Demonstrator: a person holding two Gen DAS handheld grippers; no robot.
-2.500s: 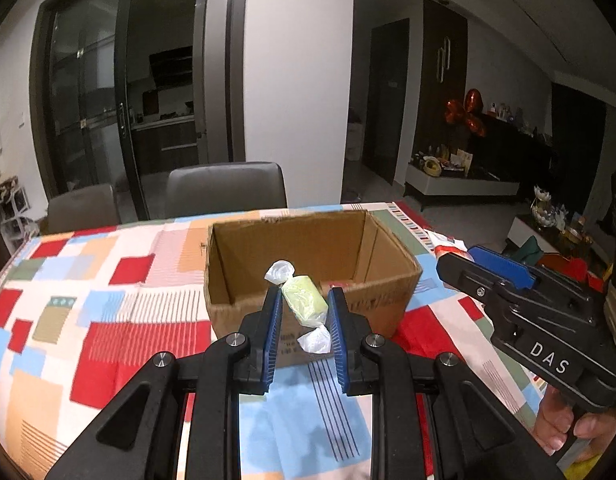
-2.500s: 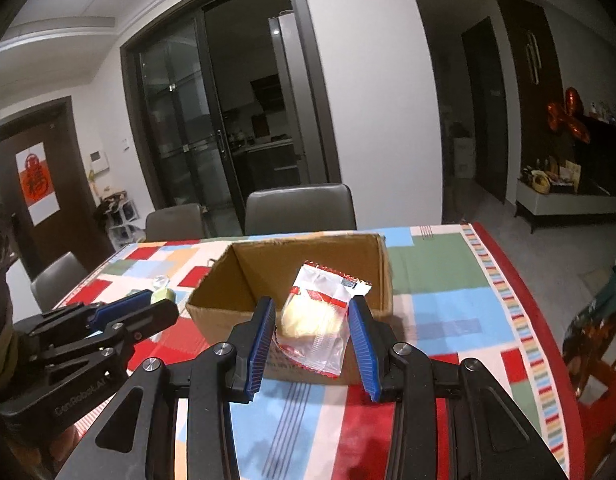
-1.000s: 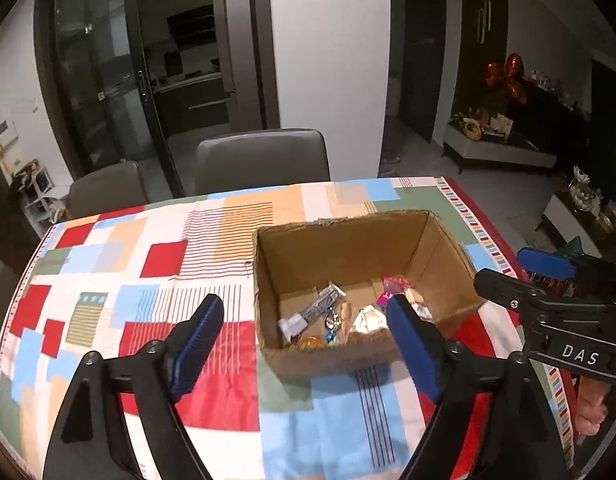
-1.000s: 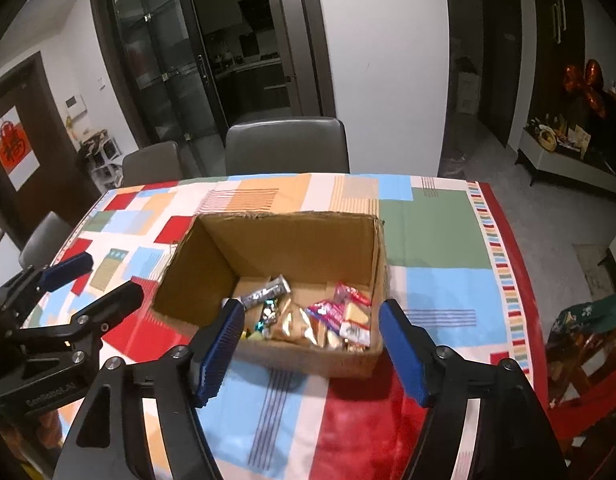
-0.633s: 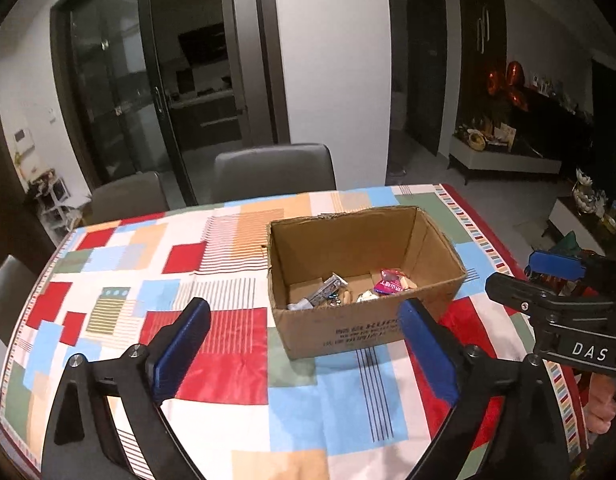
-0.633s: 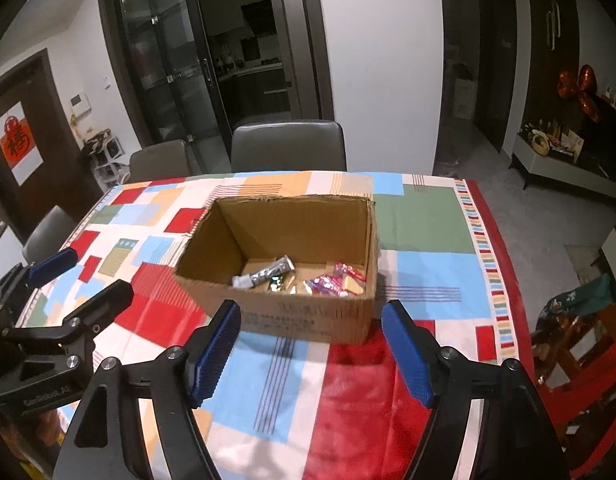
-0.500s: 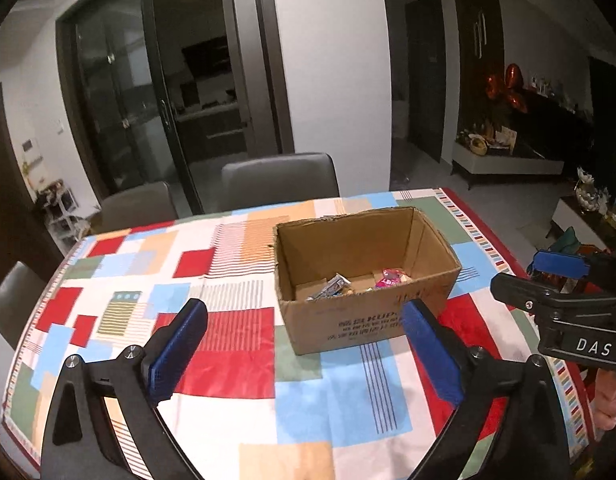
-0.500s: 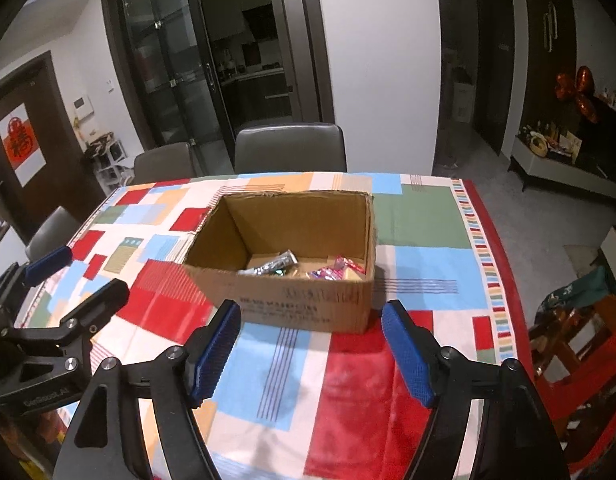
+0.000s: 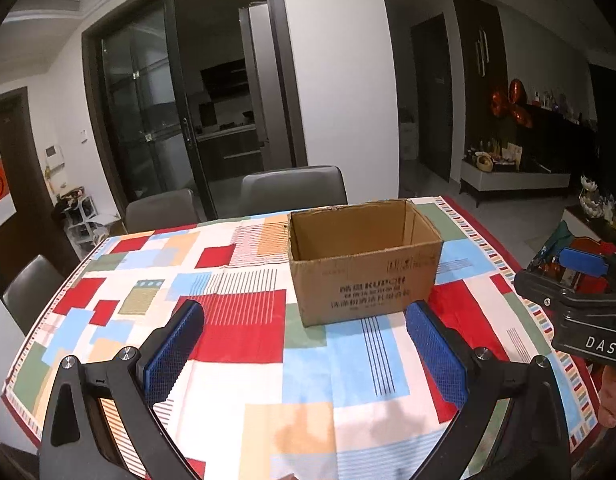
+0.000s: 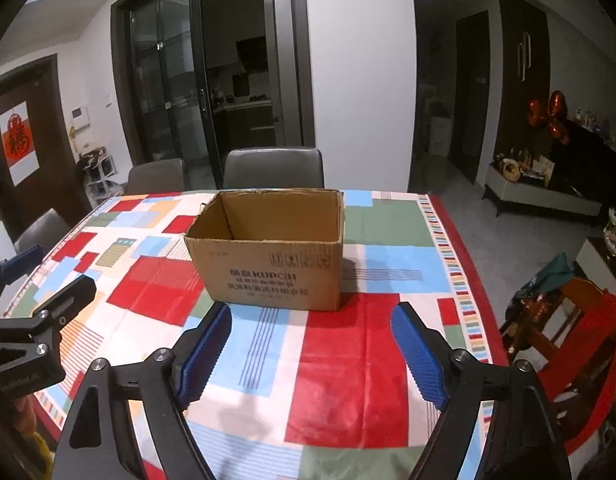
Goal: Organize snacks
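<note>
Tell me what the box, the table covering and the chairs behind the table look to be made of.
Box: brown corrugated cardboard, matte, with raw cut edges and printed lettering. Table covering: probably coated cloth or vinyl, a printed patchwork with a slight sheen and fold creases. Chairs: grey, smooth, softly reflective backs, probably leather or faux leather.

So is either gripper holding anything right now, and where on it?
Nothing is held. The left gripper is open and empty; the right gripper's jaws are opening with nothing between them. The cardboard box sits untouched.
</note>
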